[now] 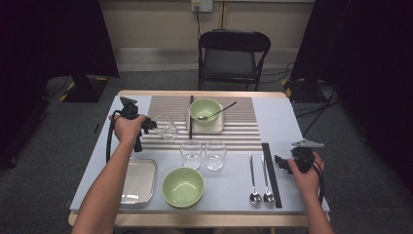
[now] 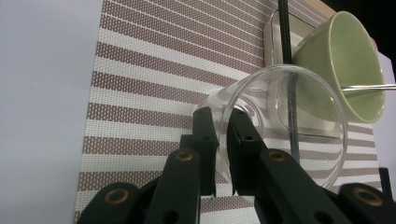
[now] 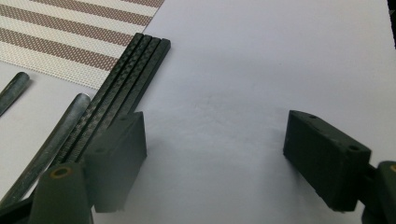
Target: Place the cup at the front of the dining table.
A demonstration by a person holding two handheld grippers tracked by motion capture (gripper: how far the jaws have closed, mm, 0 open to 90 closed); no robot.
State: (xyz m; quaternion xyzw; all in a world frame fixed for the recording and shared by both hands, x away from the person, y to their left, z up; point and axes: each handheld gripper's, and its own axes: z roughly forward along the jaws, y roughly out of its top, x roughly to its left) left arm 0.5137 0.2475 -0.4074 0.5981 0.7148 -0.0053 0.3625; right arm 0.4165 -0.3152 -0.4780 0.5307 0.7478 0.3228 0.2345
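A clear glass (image 1: 166,126) hangs tilted over the left part of the striped placemat (image 1: 238,134). My left gripper (image 1: 155,125) is shut on it. In the left gripper view the two jaws pinch the glass (image 2: 261,79) by its wall, one inside the rim and one outside, with my left gripper (image 2: 222,119) low in the picture. Its mouth faces a green bowl (image 2: 345,60). My right gripper (image 1: 278,161) rests at the table's right side, open, with nothing between its jaws. In the right gripper view my right gripper (image 3: 215,154) stands over bare tabletop beside black chopsticks (image 3: 135,74).
The green bowl (image 1: 204,109) holds a spoon and sits on a white dish at the mat's far side, a black stick (image 1: 191,119) beside it. Two glasses (image 1: 191,153) (image 1: 215,155), a second green bowl (image 1: 183,186), a metal tray (image 1: 139,180), two spoons (image 1: 253,180) and chopsticks (image 1: 271,173) lie nearer.
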